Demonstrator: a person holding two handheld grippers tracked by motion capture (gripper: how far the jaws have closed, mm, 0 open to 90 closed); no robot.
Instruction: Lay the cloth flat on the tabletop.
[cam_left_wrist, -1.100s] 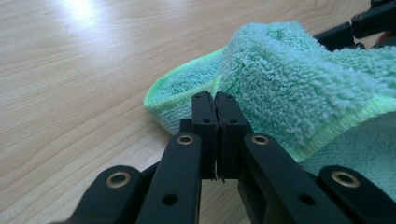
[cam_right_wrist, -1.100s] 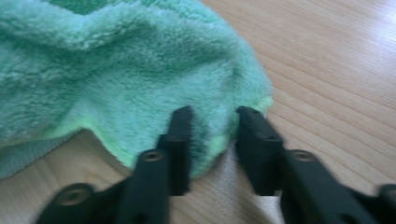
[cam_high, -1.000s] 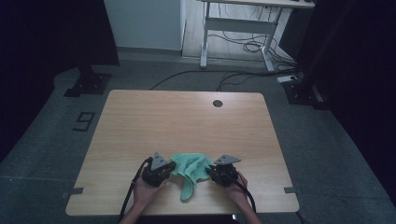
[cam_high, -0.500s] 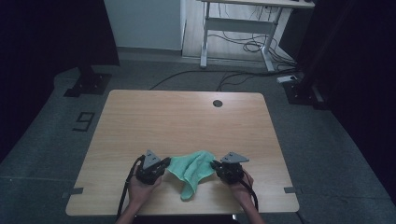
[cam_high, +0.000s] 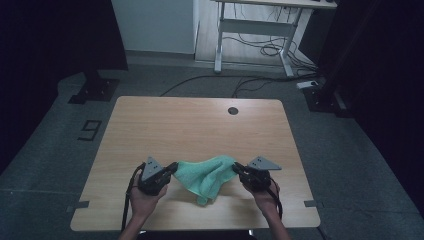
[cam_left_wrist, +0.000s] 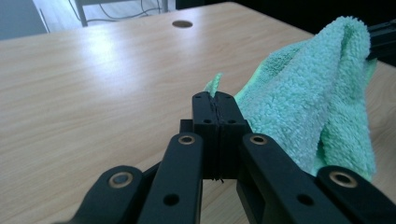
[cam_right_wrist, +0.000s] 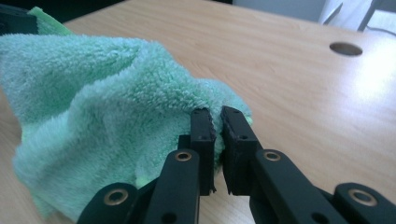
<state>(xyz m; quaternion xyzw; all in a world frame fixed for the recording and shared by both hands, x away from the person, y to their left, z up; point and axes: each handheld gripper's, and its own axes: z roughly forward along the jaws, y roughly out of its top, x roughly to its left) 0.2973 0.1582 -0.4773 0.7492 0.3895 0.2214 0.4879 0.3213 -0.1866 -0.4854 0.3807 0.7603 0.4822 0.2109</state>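
High view: 1 towel (cam_high: 205, 172), 2 grippers.

Left of the pale wooden table (cam_high: 200, 130), at the middle left of the high view, a single dark mark (cam_high: 89, 130) lies on the grey speckled floor (cam_high: 60, 150). It reads as a figure 9, possibly a 6 seen inverted. No other lettering is legible.
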